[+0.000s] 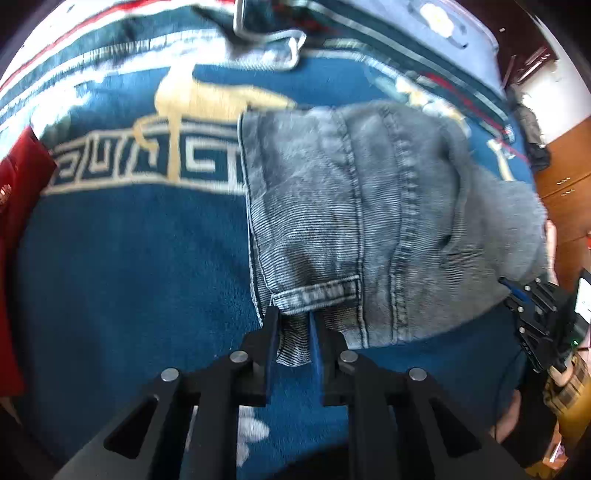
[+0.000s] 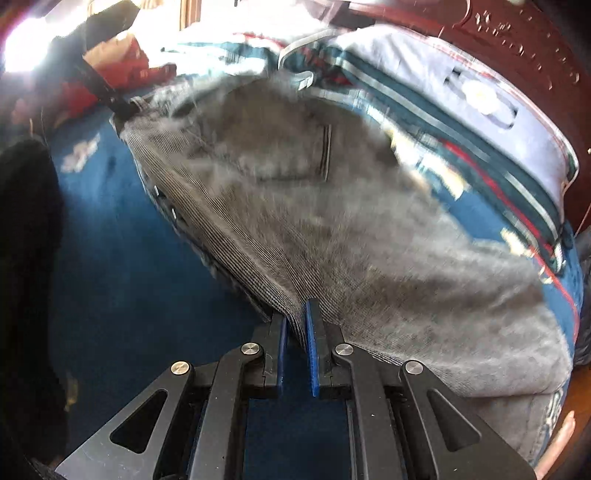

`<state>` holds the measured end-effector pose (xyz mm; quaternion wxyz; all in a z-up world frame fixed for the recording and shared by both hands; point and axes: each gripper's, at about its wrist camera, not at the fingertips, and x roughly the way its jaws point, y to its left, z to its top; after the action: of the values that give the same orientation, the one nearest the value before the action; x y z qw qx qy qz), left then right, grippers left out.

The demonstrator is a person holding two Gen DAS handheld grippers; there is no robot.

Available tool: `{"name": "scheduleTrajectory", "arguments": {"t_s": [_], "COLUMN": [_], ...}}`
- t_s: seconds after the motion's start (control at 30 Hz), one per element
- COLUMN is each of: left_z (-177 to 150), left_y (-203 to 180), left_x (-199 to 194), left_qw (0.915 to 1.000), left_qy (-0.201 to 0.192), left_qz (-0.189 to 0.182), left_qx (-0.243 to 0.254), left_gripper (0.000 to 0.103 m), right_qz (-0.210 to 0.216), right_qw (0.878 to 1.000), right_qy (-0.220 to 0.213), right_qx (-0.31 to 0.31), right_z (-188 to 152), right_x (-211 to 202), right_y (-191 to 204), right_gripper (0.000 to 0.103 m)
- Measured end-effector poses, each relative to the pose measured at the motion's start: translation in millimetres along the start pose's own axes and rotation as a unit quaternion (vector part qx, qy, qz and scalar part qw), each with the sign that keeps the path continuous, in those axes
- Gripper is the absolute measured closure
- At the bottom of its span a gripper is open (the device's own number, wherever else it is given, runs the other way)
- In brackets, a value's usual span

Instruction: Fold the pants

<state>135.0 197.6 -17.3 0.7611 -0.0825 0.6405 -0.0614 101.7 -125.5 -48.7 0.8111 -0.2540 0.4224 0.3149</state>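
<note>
The grey denim pants [image 1: 369,221] lie folded on a blue patterned blanket [image 1: 129,258]. In the left wrist view my left gripper [image 1: 293,317] is shut on the near corner of the pants by a belt loop. In the right wrist view my right gripper [image 2: 295,314] is shut on the near edge of the pants [image 2: 332,221], which stretch away from it and look motion-blurred. The left gripper [image 2: 118,105] shows there at the far corner of the pants. The right gripper [image 1: 535,310] shows at the right edge of the left wrist view.
A red cloth [image 1: 18,240] lies at the blanket's left edge. A pale blue pillow [image 2: 461,92] lies along the far side by a dark wooden headboard [image 2: 517,33]. Wooden drawers [image 1: 565,184] stand to the right of the bed.
</note>
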Motion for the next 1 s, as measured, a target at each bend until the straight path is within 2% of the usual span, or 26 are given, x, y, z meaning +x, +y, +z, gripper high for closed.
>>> {"name": "scheduleTrajectory", "arguments": {"t_s": [0.1,0.17,0.23,0.3,0.43,0.5,0.6,0.67,0.77,0.87,0.97,1.0], "left_z": [2.3,2.0,-0.7,-5.4,-8.4,-10.5,-10.8,-10.4,-8.6,-14.1,-17.6,-18.1], "left_y": [-7.6,-10.7,-9.4,-5.0,-3.7,-20.1,-64.5,-105.8,-180.9,-264.1,-346.5,-367.7], "left_x": [1.2,-7.1,-22.1,-38.7,-73.4,-87.3,-90.1,-83.3,-55.5,-19.7,19.2,30.4], "left_qw": [0.9997,0.9996,0.9992,0.9983,0.9936,0.9893,0.9832,0.979,0.9694,0.9523,0.9286,0.9233], "left_qy": [-0.003,-0.008,-0.021,-0.044,-0.095,-0.123,-0.142,-0.146,-0.129,-0.107,-0.091,-0.084], "left_qz": [0.021,0.027,0.033,0.037,0.06,0.077,0.082,0.062,0.02,-0.015,-0.034,-0.035], "left_qx": [0.009,0.011,0.007,0.002,-0.01,0.015,0.08,0.128,0.208,0.285,0.358,0.373], "left_gripper": [0.081,0.074,0.066,0.061,0.061,0.061,0.061,0.061,0.061,0.061,0.061,0.061], "right_qz": [-0.012,-0.029,-0.013,-0.001,-0.001,-0.013,-0.041,-0.05,-0.062,-0.072,-0.075,-0.073], "right_qw": [1.0,1.0,1.0,0.997,0.985,0.977,0.964,0.956,0.947,0.941,0.932,0.928], "right_qy": [0.001,0.003,-0.011,-0.032,-0.056,-0.061,-0.062,-0.061,-0.058,-0.047,-0.049,-0.05], "right_qx": [-0.011,-0.011,0.019,0.064,0.163,0.204,0.254,0.282,0.31,0.327,0.352,0.362], "right_z": [0.7,1.6,1.6,-1.1,-16.9,-29.5,-50.7,-60.6,-75.3,-88.0,-101.8,-106.5], "right_x": [3.5,-0.9,-13.1,-29.3,-60.2,-71.8,-86.9,-93.4,-100.1,-100.9,-101.0,-99.4], "right_y": [0.9,-3.5,-18.7,-38.9,-94.0,-124.4,-165.3,-188.1,-215.1,-232.2,-242.0,-244.7], "right_gripper": [0.086,0.059,0.046,0.045,0.045,0.045,0.044,0.044,0.044,0.044,0.044,0.044]}}
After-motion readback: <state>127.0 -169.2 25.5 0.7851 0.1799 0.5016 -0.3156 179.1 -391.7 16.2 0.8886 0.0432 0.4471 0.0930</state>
